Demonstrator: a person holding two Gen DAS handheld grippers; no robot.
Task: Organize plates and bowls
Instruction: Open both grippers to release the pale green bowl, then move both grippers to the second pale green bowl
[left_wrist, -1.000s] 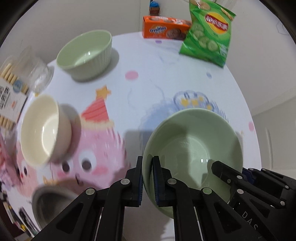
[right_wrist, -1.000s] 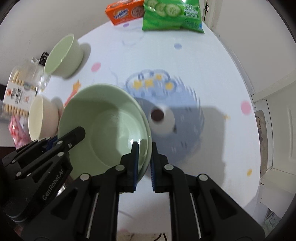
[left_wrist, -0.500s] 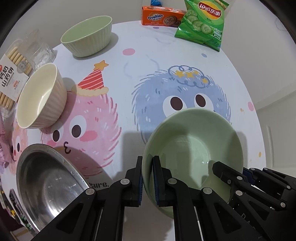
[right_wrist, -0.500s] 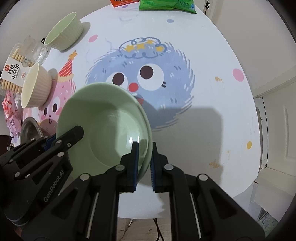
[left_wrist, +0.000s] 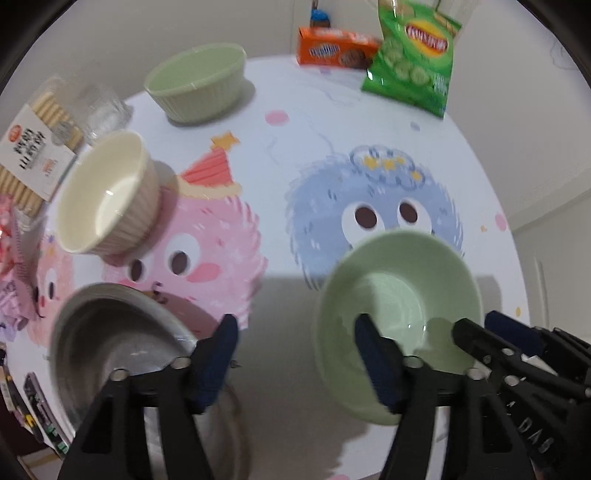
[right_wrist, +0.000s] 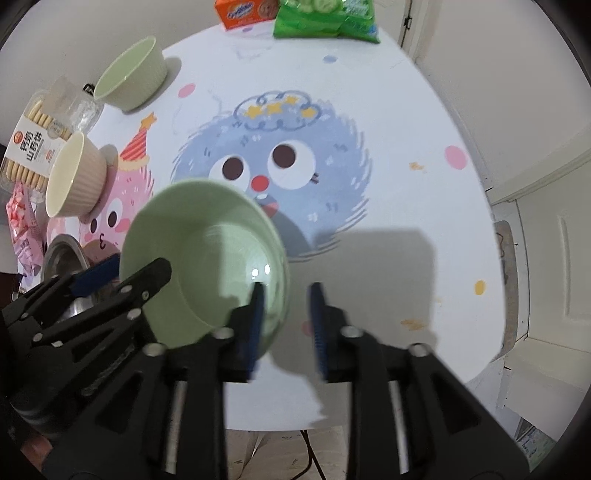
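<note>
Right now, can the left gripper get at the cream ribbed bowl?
Probably yes. The left gripper is open and holds nothing, and the cream ribbed bowl stands ahead to its left. Only the steel bowl lies near that path, low on the table.

Lighting: bright, even, from overhead. Shadows: broad grey patches on the table (right_wrist: 424, 122), lower centre of both frames. Glare: small highlight inside the green bowl (right_wrist: 207, 258). Motion blur throughout; fisheye bending, dark vignette corners.
</note>
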